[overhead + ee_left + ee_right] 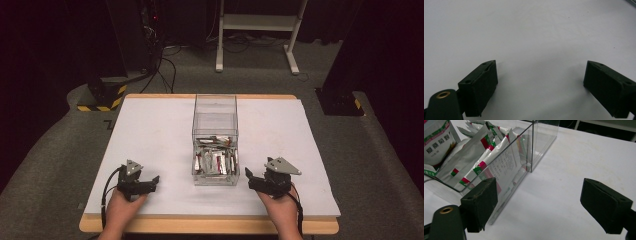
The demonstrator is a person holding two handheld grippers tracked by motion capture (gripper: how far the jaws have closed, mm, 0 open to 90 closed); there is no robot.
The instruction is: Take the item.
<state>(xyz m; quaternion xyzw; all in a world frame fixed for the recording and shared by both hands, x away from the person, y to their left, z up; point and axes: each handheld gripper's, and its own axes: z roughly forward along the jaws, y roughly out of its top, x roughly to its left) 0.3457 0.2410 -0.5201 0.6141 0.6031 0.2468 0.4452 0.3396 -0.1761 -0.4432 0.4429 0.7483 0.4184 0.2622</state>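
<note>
Silvery sachets point(477, 152) blurred behind clear box point(215, 112) wall, cropped at frame edge; both tongs released.

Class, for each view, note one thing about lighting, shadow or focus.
High view: table brightly lit, surroundings dark. Left gripper view: soft shadows under the left tool. Right gripper view: right tool slightly blurred, reflections on the clear box.

Grey carpeted floor point(45, 150) surrounds a wooden table point(210, 226) topped by a white board point(150, 135). At twelve o'clock stands a white metal frame point(257, 22), with black cables point(167, 67) trailing at eleven. Yellow-and-black striped bases point(102, 97) sit at ten; a dark post base point(340, 102) at two. Surroundings are dark.
</note>
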